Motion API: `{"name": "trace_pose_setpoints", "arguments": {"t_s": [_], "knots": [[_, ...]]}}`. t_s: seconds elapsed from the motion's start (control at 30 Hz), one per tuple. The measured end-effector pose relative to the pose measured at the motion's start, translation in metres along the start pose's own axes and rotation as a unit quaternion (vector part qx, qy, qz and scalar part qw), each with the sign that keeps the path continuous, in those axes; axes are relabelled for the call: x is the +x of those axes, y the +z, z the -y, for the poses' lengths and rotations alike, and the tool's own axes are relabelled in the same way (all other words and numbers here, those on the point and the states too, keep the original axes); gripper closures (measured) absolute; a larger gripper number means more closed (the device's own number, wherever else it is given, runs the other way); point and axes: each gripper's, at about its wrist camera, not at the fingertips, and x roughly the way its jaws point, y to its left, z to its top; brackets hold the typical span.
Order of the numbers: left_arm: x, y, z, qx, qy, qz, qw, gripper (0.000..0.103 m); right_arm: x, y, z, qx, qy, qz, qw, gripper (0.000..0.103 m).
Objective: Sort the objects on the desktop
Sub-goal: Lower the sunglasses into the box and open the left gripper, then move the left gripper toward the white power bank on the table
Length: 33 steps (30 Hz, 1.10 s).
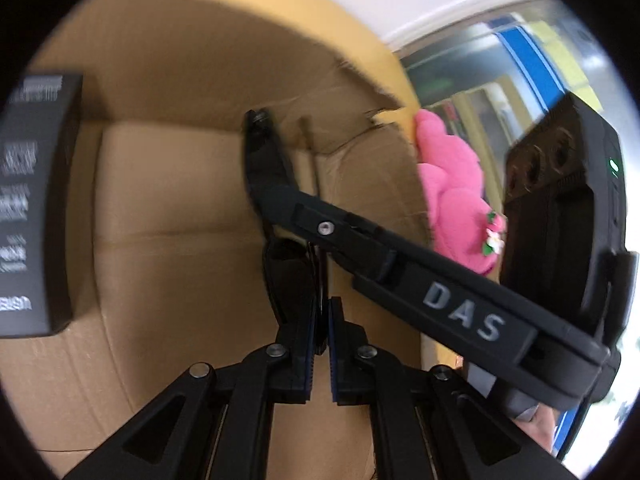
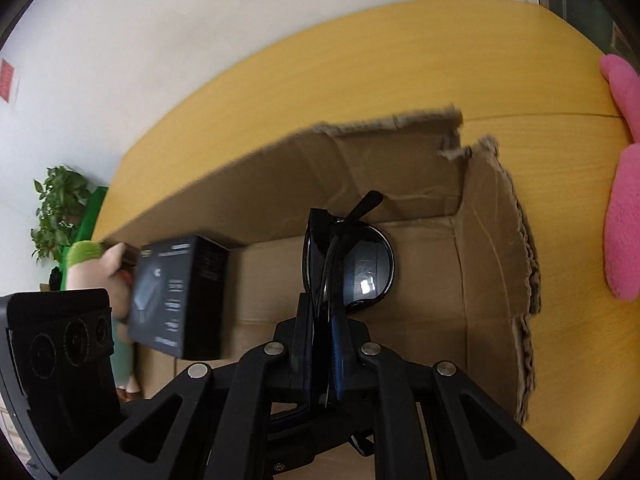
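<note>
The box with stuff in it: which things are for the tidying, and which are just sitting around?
For the tidying:
- cardboard box
- sunglasses, pinched in the right tool
- black carton inside

Just around:
- pink plush on the table
- potted plant

Inside the box (image 2: 492,248), bare floor lies open at centre and lower right of the right wrist frame. A black carton (image 2: 180,296) blocks the left side. The torn wall (image 2: 516,280) bounds the right.
</note>
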Motion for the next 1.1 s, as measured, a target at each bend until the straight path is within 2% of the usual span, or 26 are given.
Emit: {"name": "trace_pose_setpoints", "arguments": {"t_s": [0.1, 0.27, 0.3, 0.33, 0.37, 0.43, 0.47, 0.5, 0.53, 0.57, 0.6, 0.67, 0.7, 0.83, 0.87, 0.97, 1.0, 1.03, 1.1], "knots": [[0.003, 0.0, -0.006, -0.017, -0.015, -0.005, 0.9997, 0.096, 0.002, 0.0, -0.002, -0.003, -0.008, 0.002, 1.0, 0.095], [-0.011, -0.005, 0.01, 0.007, 0.04, 0.008, 0.9991, 0.095, -0.009, -0.001, -0.006, -0.007, -0.002, 0.013, 1.0, 0.091], [-0.016, -0.005, 0.011, 0.006, 0.048, 0.011, 0.9988, 0.089, -0.018, -0.003, -0.01, -0.014, 0.002, 0.018, 1.0, 0.082], [-0.023, -0.007, 0.014, 0.007, 0.059, 0.017, 0.9981, 0.086, -0.027, -0.004, -0.014, -0.02, 0.004, 0.024, 0.999, 0.064], [-0.037, -0.012, 0.021, 0.013, 0.079, 0.033, 0.9962, 0.083, -0.047, -0.009, -0.02, -0.035, 0.004, 0.039, 0.999, 0.053], [-0.07, -0.026, 0.035, 0.032, 0.104, 0.078, 0.9909, 0.079, -0.089, -0.02, -0.028, -0.05, 0.006, 0.089, 0.995, 0.021], [-0.087, -0.034, 0.043, 0.047, 0.114, 0.103, 0.987, 0.075, -0.12, -0.031, -0.03, -0.055, 0.005, 0.122, 0.991, 0.015], [-0.111, -0.047, 0.054, 0.066, 0.128, 0.134, 0.9804, 0.068, -0.141, -0.04, -0.033, -0.056, 0.006, 0.141, 0.988, 0.007], [-0.132, -0.059, 0.062, 0.083, 0.141, 0.163, 0.9728, 0.063, -0.162, -0.051, -0.034, -0.059, 0.011, 0.158, 0.986, 0.004], [-0.155, -0.076, 0.072, 0.102, 0.159, 0.196, 0.9621, 0.052, -0.183, -0.065, -0.036, -0.067, 0.015, 0.175, 0.982, 0.003], [-0.179, -0.096, 0.083, 0.121, 0.182, 0.232, 0.9477, 0.038, -0.205, -0.084, -0.043, -0.078, 0.012, 0.194, 0.978, 0.0], [-0.217, -0.135, 0.098, 0.151, 0.224, 0.297, 0.9159, 0.021, -0.23, -0.116, -0.057, -0.097, 0.004, 0.216, 0.972, 0.0], [-0.234, -0.153, 0.104, 0.163, 0.241, 0.326, 0.8995, 0.021, -0.241, -0.138, -0.065, -0.111, 0.002, 0.226, 0.968, 0.0], [-0.275, -0.229, 0.117, 0.193, 0.293, 0.391, 0.8511, 0.021, -0.254, -0.208, -0.09, -0.132, -0.014, 0.253, 0.958, 0.0], [-0.272, -0.243, 0.122, 0.197, 0.308, 0.401, 0.8399, 0.021, -0.252, -0.224, -0.096, -0.136, -0.019, 0.255, 0.957, 0.0], [-0.264, -0.294, 0.122, 0.22, 0.367, 0.436, 0.7919, 0.021, -0.245, -0.259, -0.113, -0.145, -0.054, 0.25, 0.956, 0.0], [-0.263, -0.309, 0.121, 0.228, 0.381, 0.439, 0.7813, 0.021, -0.242, -0.269, -0.12, -0.15, -0.061, 0.246, 0.956, 0.0], [-0.267, -0.321, 0.121, 0.229, 0.388, 0.436, 0.7789, 0.021, -0.242, -0.276, -0.124, -0.155, -0.065, 0.246, 0.955, 0.0], [-0.267, -0.336, 0.116, 0.22, 0.391, 0.427, 0.7848, 0.021, -0.242, -0.294, -0.136, -0.171, -0.072, 0.247, 0.951, 0.0]]}}
